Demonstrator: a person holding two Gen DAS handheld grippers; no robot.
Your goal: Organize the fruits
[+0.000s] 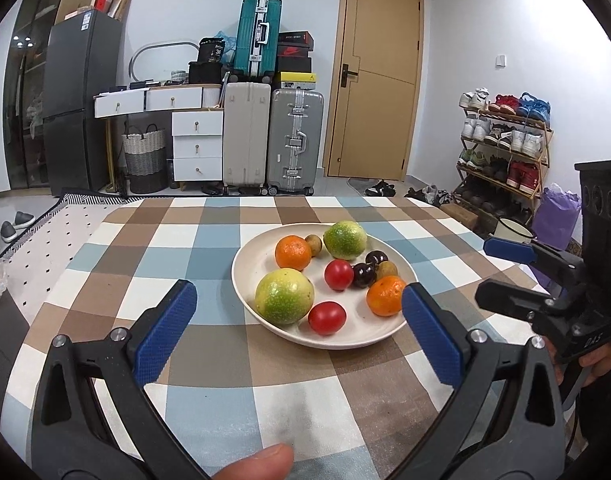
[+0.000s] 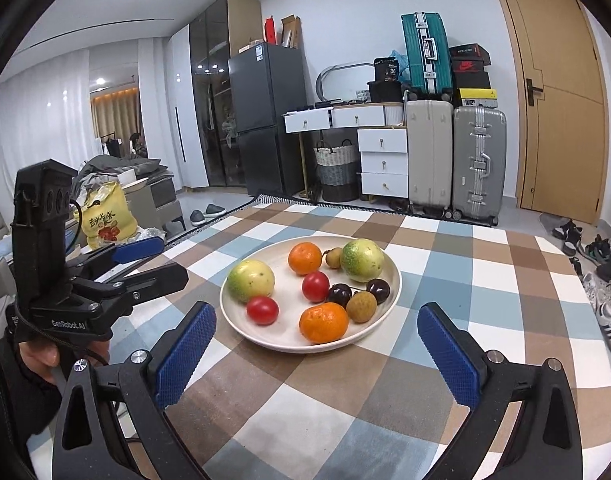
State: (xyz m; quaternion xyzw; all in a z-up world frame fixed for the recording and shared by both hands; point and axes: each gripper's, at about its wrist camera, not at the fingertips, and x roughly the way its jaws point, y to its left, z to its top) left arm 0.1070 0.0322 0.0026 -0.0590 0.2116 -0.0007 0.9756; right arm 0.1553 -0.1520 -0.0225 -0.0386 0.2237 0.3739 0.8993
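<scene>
A white plate [image 1: 261,256] [image 2: 389,292] on the checked tablecloth holds two green-yellow fruits [image 1: 284,296] [image 2: 362,260], two oranges [image 1: 293,253] [image 2: 323,322], two red tomatoes [image 1: 326,317] [image 2: 315,286], two dark cherries [image 1: 363,275] [image 2: 339,294] and small brown longans [image 1: 386,270] [image 2: 361,306]. My left gripper [image 1: 299,330] is open and empty, just in front of the plate. My right gripper [image 2: 317,354] is open and empty, also in front of the plate. Each gripper shows in the other's view: the right gripper [image 1: 545,276] right of the plate, the left gripper [image 2: 105,272] left of it.
The checked table [image 1: 209,400] [image 2: 485,280] reaches to a far edge. Beyond it stand suitcases [image 1: 295,140], white drawers [image 1: 197,146], a dark fridge [image 1: 81,100], a door [image 1: 377,76] and a shoe rack [image 1: 505,148]. A yellow bag [image 2: 105,220] lies to the left.
</scene>
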